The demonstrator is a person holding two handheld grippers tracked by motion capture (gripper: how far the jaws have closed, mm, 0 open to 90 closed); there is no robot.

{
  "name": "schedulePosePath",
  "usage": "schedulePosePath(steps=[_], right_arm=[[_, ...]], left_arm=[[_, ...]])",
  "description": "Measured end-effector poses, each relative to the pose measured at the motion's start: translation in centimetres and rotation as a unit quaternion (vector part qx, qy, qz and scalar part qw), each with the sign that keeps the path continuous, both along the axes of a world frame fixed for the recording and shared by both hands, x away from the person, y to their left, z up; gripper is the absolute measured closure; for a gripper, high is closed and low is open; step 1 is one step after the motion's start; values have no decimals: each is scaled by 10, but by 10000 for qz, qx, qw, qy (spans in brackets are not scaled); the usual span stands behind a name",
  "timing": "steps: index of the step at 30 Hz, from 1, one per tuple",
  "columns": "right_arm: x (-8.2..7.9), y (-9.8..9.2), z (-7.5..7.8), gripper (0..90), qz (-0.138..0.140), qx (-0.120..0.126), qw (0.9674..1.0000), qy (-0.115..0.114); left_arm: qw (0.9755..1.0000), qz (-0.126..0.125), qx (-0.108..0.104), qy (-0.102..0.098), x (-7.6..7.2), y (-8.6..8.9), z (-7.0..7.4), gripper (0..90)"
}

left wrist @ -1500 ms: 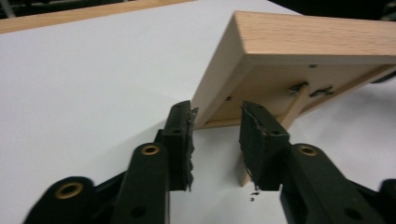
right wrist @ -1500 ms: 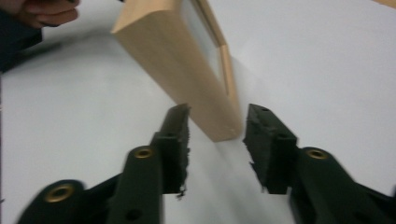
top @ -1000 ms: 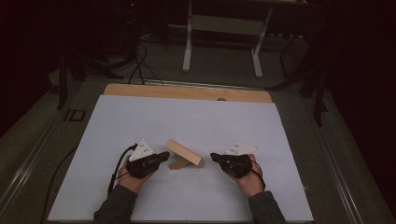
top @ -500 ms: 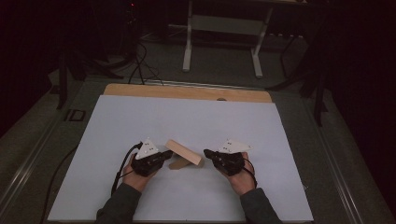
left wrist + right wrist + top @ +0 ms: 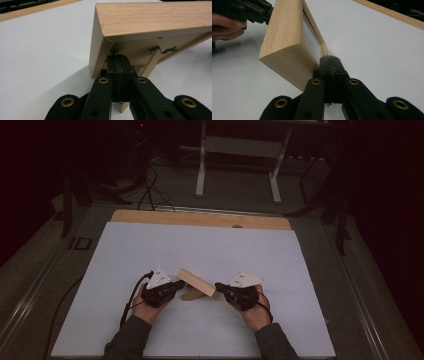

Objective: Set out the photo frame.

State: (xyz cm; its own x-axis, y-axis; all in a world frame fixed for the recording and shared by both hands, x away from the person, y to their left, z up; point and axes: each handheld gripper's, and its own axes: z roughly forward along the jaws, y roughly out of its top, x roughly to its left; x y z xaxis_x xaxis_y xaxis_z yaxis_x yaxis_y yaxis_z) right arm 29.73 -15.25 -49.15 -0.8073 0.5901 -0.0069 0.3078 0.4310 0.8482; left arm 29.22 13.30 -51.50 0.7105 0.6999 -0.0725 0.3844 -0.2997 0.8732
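Left hand-held gripper (image 5: 176, 286) jaws closed; right hand-held gripper (image 5: 220, 288) likewise, tips facing inward.

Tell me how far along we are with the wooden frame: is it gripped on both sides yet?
Done: both tools have reached the wooden frame, which stands tilted on the white table, its back strut showing. In hand: the left tool is shut at the frame's lower corner, the right tool shut against its opposite end; whether either clamps an edge is unclear. Left: probably standing or moving the frame.
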Motion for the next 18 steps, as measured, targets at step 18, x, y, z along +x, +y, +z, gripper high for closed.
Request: schedulePosePath(steps=[18], right_arm=[[-9,6,2,896,0,-33,9999,-129]], left_arm=[[10000,-69,-23,20,-2,-6,2,900]])
